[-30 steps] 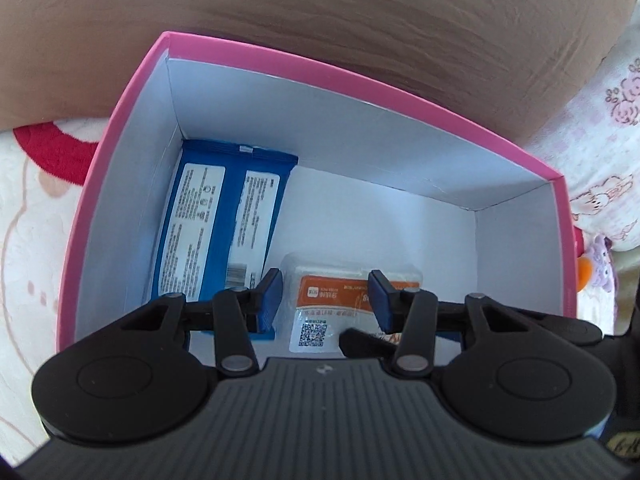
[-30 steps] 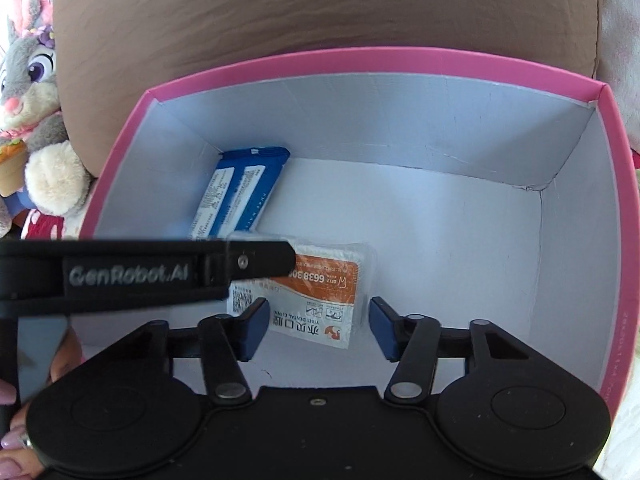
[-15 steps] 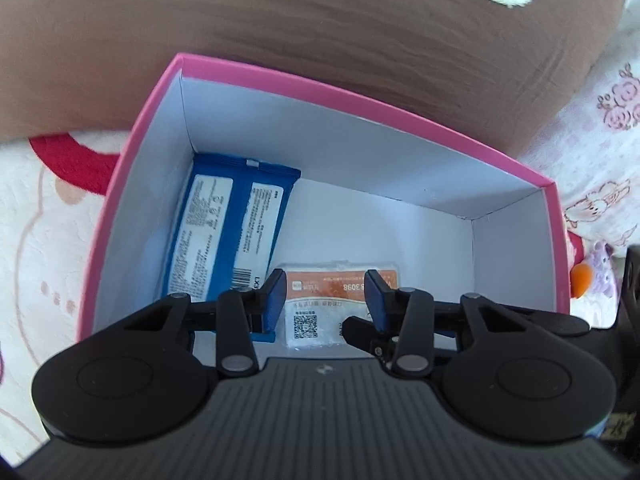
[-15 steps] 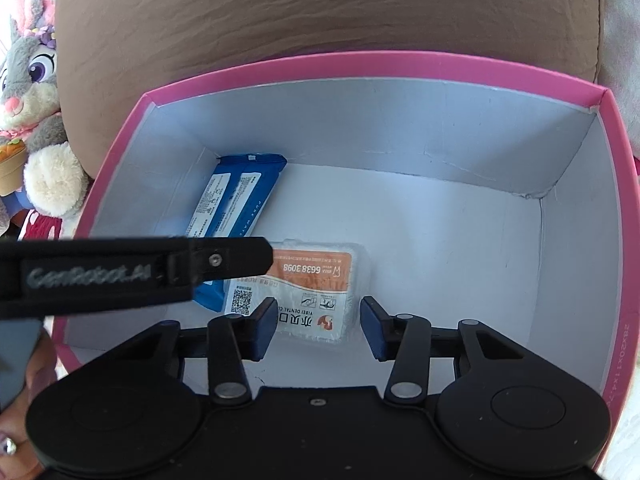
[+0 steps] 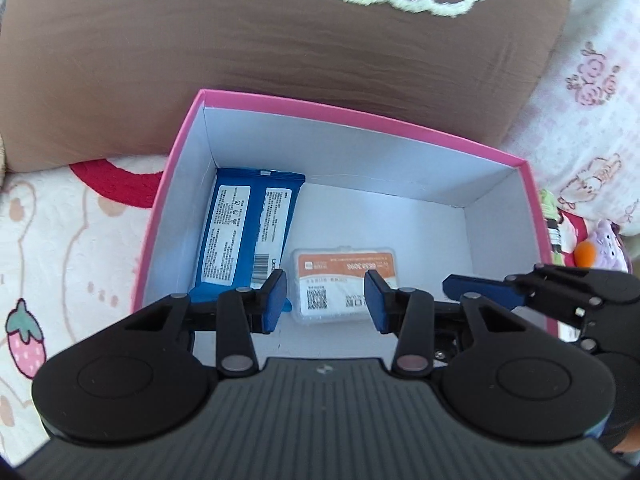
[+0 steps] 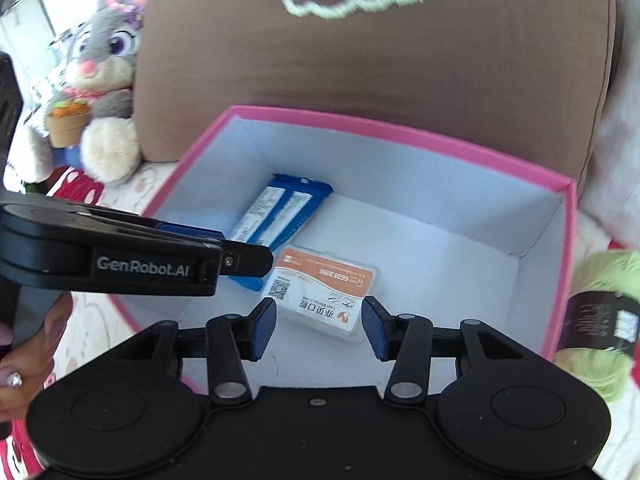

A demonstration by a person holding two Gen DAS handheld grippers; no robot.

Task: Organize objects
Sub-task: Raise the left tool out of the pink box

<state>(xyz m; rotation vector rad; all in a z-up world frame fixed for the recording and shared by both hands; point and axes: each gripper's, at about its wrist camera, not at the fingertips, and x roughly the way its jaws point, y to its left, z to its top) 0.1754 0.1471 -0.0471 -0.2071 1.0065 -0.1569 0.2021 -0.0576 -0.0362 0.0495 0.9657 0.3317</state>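
A pink box (image 5: 360,118) with a white inside holds a blue packet (image 5: 240,232) along its left wall. A clear plastic case with an orange-and-white label (image 5: 344,280) lies flat on the floor beside the packet. My left gripper (image 5: 326,302) hovers above the case, open and holding nothing. In the right wrist view the same box (image 6: 400,128), packet (image 6: 280,212) and case (image 6: 324,284) show. My right gripper (image 6: 320,326) hangs over the case with its jaws opening and nothing between them. The left gripper's finger (image 6: 240,256) crosses in from the left.
A brown cushion (image 5: 280,40) stands right behind the box. A grey rabbit plush (image 6: 104,60) sits at the far left and a green yarn ball (image 6: 600,320) lies by the box's right wall. A patterned blanket (image 5: 60,240) lies under everything. A hand (image 6: 24,360) is at the lower left.
Both grippers have risen and drawn back from the box, so more of the cushion and surroundings show. The labelled case stays on the box floor beside the blue packet.
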